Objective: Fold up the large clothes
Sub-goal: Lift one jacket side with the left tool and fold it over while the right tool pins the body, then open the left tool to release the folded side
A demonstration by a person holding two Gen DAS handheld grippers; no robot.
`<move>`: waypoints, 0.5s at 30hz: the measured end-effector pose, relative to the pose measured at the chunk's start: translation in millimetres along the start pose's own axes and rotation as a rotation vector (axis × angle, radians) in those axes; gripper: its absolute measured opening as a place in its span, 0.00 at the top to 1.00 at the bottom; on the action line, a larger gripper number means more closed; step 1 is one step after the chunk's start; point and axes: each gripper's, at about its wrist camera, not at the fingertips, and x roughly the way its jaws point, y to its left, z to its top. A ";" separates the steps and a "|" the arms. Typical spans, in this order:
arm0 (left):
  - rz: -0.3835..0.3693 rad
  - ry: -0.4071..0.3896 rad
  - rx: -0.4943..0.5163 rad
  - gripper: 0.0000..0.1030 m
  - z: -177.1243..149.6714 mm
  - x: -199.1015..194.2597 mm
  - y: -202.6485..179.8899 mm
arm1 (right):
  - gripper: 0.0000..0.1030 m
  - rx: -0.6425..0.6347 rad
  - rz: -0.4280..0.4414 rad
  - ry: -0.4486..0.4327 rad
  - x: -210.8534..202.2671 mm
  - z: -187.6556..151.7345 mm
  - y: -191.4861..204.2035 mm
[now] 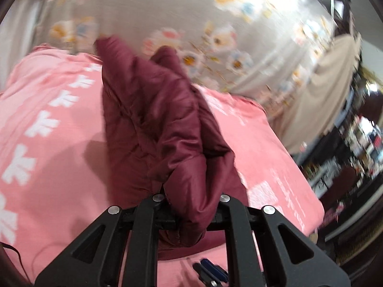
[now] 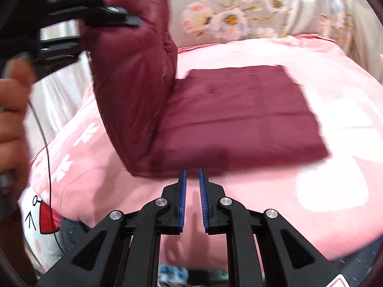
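A maroon quilted jacket (image 2: 239, 117) is lying on a pink blanket (image 2: 287, 191) spread over a bed, most of it already folded into a flat rectangle. One side of it is standing up off the blanket, lifted at the left of the right-hand camera's view. The left gripper (image 2: 124, 20) is pinching that raised part near its top edge, its jaws clamped on the fabric; in its own camera the maroon cloth (image 1: 155, 119) is bunching between the black fingers and hiding the tips. A person's hand (image 2: 12, 110) is gripping the tool's handle at the far left, with a thin black cable (image 2: 47, 167) trailing down beside it.

The right gripper (image 2: 191, 191) is hovering just in front of the jacket's near edge, its blue-padded jaws standing narrow with only a slim gap and nothing between them. The pink blanket is showing white printed figures along its left side. Behind it, a grey bedsheet with a flower print (image 2: 239, 12) is running across the background. A white cushion with a cartoon drawing (image 2: 40, 227) is peeking out below the blanket's left corner. Both views are blurring with motion.
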 end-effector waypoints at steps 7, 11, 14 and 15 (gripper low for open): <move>-0.036 0.188 0.052 0.90 -38.7 90.5 -62.7 | 0.89 0.047 -0.108 -0.026 -31.2 -16.0 -47.7; -0.019 0.262 0.052 0.90 -69.6 129.3 -76.3 | 0.89 0.078 -0.151 -0.029 -39.6 -22.4 -73.0; 0.015 0.277 0.068 0.89 -83.9 146.5 -84.4 | 0.89 0.103 -0.176 -0.046 -47.0 -21.0 -91.6; 0.023 0.279 0.073 0.89 -85.8 151.6 -87.2 | 0.89 0.111 -0.183 -0.053 -48.9 -18.5 -97.4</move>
